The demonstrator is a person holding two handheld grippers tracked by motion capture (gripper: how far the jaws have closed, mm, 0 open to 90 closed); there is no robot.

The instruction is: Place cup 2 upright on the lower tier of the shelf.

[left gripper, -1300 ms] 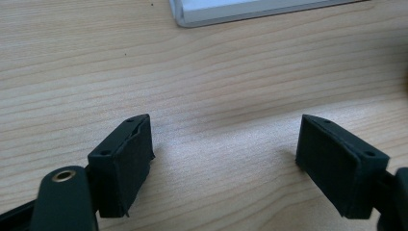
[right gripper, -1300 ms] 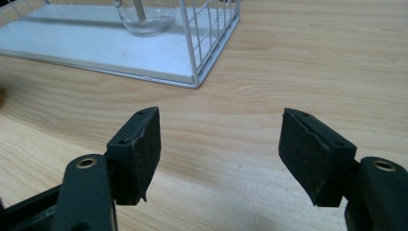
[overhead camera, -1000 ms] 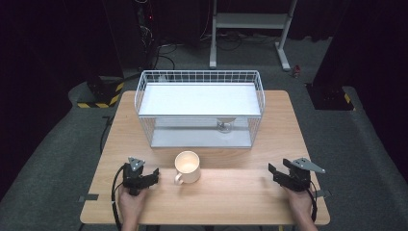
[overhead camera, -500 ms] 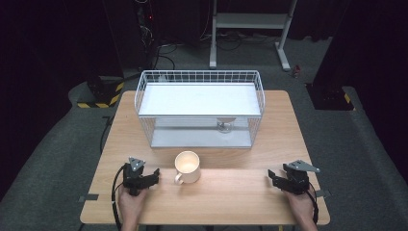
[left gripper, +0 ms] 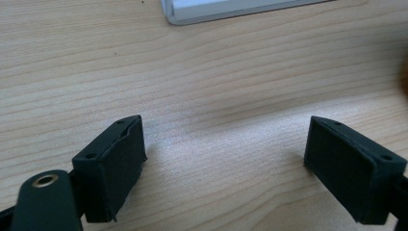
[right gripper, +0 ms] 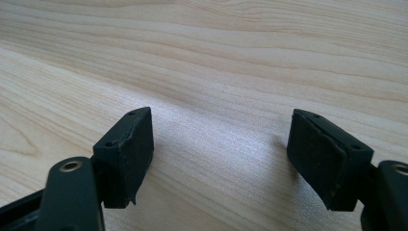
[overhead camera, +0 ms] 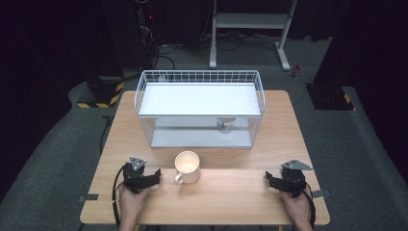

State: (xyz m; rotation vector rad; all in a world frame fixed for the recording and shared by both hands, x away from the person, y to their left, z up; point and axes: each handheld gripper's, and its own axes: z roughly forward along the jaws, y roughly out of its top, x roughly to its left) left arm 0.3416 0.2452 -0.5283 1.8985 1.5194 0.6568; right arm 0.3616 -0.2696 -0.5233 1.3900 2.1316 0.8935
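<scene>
Cream glazed ceramic mug (overhead camera: 187, 166) upright on wooden table (overhead camera: 240, 192), just beside left gripper (overhead camera: 153, 176) — rigid, slippery, breakable; best taken by rim or handle. Both grippers, right gripper (overhead camera: 269, 179) included, lately opening — empty, jaws apart.

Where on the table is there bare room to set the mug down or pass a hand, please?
Free: the wood between the mug and the right gripper, and the strips beside the wire basket along the table edges. Crowded: the narrow gap between the left gripper and the mug, and the mug-to-basket strip.
</scene>
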